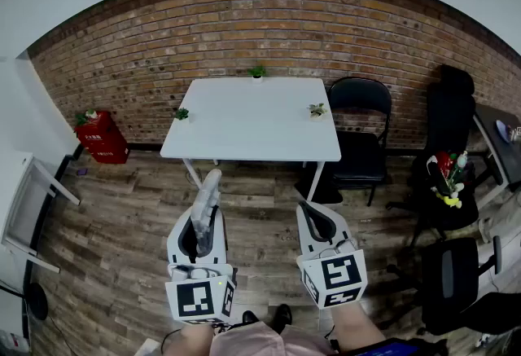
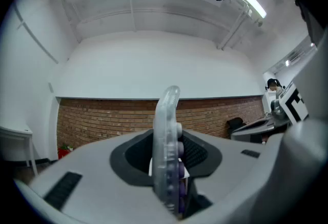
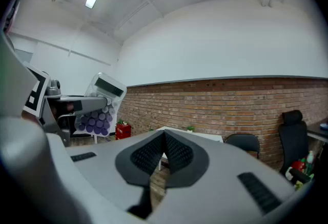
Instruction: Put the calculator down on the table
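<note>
The calculator [image 1: 209, 198] is a clear plastic one with purple buttons, standing on edge between the pads of my left gripper [image 1: 204, 230], which is shut on it. In the left gripper view the calculator [image 2: 167, 141] rises straight up from between the jaws. The right gripper view shows the calculator [image 3: 98, 112] from the side, in the air at the left. My right gripper [image 1: 313, 217] is shut, its pads meeting with nothing between them. The white table [image 1: 252, 130] stands ahead by the brick wall, a short way beyond both grippers.
Three small potted plants [image 1: 257, 71] sit near the table's edges. A black folding chair [image 1: 362, 138] stands at its right. A red box [image 1: 102, 138] is by the wall at the left, a white rack [image 1: 28, 212] further left, and office chairs [image 1: 456, 273] at the right.
</note>
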Tool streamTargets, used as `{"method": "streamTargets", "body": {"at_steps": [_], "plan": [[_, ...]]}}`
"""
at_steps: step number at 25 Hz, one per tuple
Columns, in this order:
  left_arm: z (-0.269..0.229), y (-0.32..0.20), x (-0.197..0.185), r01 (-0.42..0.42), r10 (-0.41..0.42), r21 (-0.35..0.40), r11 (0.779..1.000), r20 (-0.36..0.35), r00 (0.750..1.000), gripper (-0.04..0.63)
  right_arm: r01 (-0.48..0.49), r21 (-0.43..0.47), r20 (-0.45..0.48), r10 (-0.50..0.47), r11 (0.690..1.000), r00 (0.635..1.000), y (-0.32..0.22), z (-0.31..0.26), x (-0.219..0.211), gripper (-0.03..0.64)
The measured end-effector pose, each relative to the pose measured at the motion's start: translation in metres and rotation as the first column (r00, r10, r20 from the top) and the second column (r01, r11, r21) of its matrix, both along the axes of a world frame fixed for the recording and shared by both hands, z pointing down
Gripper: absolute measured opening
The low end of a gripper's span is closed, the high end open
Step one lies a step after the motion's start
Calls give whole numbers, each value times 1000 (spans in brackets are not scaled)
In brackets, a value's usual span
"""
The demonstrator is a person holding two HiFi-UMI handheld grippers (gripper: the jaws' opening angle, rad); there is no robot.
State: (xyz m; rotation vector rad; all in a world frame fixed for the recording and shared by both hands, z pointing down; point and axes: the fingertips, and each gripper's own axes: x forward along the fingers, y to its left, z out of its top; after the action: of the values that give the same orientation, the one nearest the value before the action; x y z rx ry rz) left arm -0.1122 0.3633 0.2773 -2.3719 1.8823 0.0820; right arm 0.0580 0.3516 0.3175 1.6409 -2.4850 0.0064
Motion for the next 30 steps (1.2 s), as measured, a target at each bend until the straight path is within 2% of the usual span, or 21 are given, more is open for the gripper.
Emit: {"method": "streamTargets", "body": {"at_steps": [8, 15, 17, 23, 30], "plan": [[3, 3, 12, -5, 5, -6, 1000, 1, 1000, 133, -2, -5, -4, 2, 1000, 1000, 5, 0, 8, -5], [1, 2, 32, -4, 4, -1, 1000, 13, 1000, 133, 31, -14, 40, -31, 999, 999, 6, 2, 25, 2], [1, 2, 39, -3, 3, 2, 1000, 12, 1000, 133, 42, -7, 40, -42, 999, 998, 5, 2, 30, 31], [6, -2, 54, -4, 4, -8, 1000, 7, 1000, 133, 53, -1, 33, -53, 999, 998, -2, 6, 41, 48], [15, -47, 41, 1, -1, -18, 1000, -5, 1000, 133, 50, -14, 16, -50, 999, 999, -48, 15, 30, 46]]}}
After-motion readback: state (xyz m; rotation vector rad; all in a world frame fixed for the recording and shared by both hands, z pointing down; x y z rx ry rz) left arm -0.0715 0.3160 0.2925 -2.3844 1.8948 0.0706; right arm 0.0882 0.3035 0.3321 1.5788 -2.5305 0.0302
